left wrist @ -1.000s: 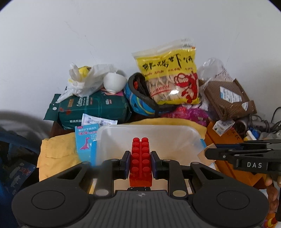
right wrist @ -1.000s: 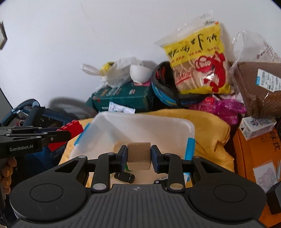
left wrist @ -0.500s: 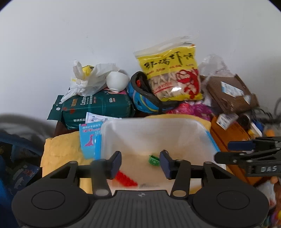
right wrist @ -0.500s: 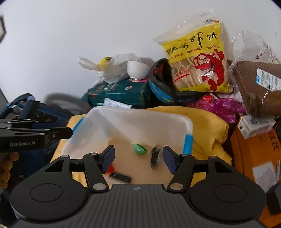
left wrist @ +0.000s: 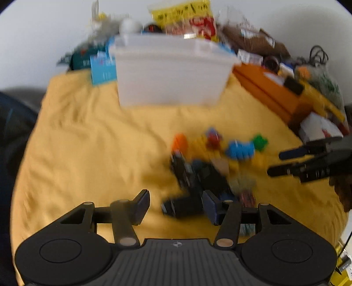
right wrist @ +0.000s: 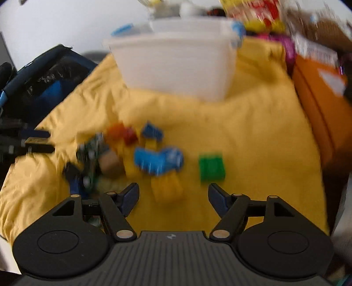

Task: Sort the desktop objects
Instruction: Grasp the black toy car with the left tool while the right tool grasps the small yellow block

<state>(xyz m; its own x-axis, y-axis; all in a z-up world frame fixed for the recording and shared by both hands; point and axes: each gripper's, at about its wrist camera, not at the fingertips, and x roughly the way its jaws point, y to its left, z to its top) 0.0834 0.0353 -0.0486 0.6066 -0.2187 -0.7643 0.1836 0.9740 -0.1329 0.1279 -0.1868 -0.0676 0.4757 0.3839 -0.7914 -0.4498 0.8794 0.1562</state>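
Observation:
Both views are blurred by motion. A white plastic bin stands at the far side of the yellow cloth; it also shows in the right wrist view. A pile of small objects lies on the cloth: a blue brick, a green brick, a yellow brick, an orange piece and black items. My left gripper is open and empty above the black items. My right gripper is open and empty above the yellow brick.
An orange box lies along the right of the cloth. Snack bags, boxes and other clutter are stacked behind the bin against the white wall. A dark blue bag sits off the left edge.
Both grippers opened and dropped the red brick and the tan block into the bin, then pulled back and tilted down over the pile on the cloth.

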